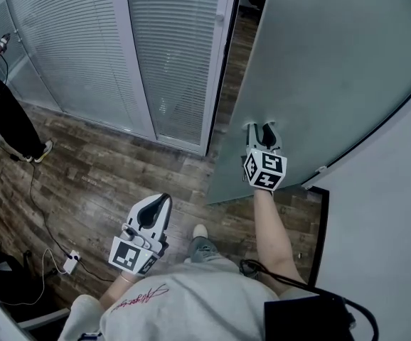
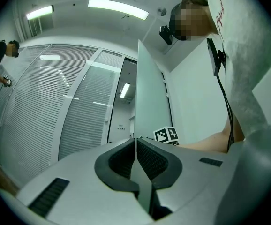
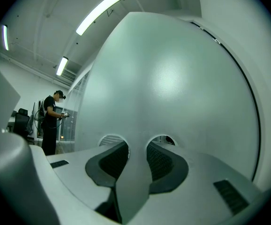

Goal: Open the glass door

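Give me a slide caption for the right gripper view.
Right tongs, jaws apart, tips against the pale frosted glass door; a person in black stands far left.

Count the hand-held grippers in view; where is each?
2. The left hand-held gripper, shut, over the wood floor; the right hand-held gripper, jaws apart, against the glass door. The person far left may hold another; too small to tell.

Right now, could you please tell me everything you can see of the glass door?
The door is a large, smooth, frosted pale grey-green pane with no handle in view. It stands upright and ajar, a dark gap between its free edge and the white frame. Its lower edge clears the wood floor. The right gripper, jaws apart, has both tips against its face.
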The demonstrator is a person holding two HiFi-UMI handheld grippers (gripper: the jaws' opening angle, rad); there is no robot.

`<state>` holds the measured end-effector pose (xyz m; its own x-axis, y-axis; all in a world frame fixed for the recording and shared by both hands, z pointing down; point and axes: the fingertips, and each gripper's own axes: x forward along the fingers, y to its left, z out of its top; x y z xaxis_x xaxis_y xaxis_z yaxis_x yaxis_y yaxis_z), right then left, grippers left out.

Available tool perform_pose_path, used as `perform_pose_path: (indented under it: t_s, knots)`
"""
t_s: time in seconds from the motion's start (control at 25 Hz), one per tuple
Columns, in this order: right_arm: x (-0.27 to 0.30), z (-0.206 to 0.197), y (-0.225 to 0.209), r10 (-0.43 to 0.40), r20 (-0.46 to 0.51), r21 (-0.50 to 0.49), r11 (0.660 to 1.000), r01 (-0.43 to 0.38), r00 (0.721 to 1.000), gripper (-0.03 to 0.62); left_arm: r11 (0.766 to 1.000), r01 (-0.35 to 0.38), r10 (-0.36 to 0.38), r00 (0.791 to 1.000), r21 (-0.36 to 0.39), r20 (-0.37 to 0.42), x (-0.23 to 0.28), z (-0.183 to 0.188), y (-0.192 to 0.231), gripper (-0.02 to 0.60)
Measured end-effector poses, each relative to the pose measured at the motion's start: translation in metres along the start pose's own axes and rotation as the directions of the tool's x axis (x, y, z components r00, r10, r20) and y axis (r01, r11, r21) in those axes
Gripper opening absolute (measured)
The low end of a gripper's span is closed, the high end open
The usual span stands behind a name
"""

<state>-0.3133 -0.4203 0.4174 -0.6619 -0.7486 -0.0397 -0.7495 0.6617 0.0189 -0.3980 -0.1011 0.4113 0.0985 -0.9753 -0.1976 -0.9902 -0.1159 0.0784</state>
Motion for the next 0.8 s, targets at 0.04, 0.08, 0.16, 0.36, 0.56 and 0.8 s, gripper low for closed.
perform_pose_path:
  t_s: [0.04,0.08,0.16,0.36,0.56,0.8]
  knots:
    - [-0.005,0.0,0.0,0.002,-0.001,-0.001,1.0,-0.002,1.0,0.13,1.0,0.006,-0.006,1.0,-0.002,0.0,-0.003,0.0,-0.003,0.025]
    - [-0.01,0.0,0.001,0.005,-0.003,-0.001,1.0,-0.005,1.0,0.13,1.0,0.011,-0.011,1.0,-0.003,0.001,-0.007,-0.001,-0.005,0.023]
    - [-0.02,0.0,0.001,0.009,-0.004,0.0,1.0,-0.009,1.0,0.13,1.0,0.02,-0.02,1.0,-0.007,0.001,-0.012,-0.002,-0.011,0.023]
    - [-0.046,0.001,-0.001,0.019,-0.001,0.003,1.0,-0.019,1.0,0.13,0.998,0.061,-0.061,0.998,-0.005,-0.003,-0.018,-0.006,-0.026,0.025]
    - [-0.065,0.0,-0.005,0.027,-0.005,0.006,1.0,-0.027,1.0,0.13,0.996,0.086,-0.086,0.996,0.002,0.018,-0.01,0.001,-0.036,0.025]
    - [-0.092,0.001,-0.007,0.049,0.004,0.009,0.999,-0.049,0.999,0.13,0.994,0.111,-0.112,0.993,0.026,0.032,-0.003,0.008,-0.054,0.023]
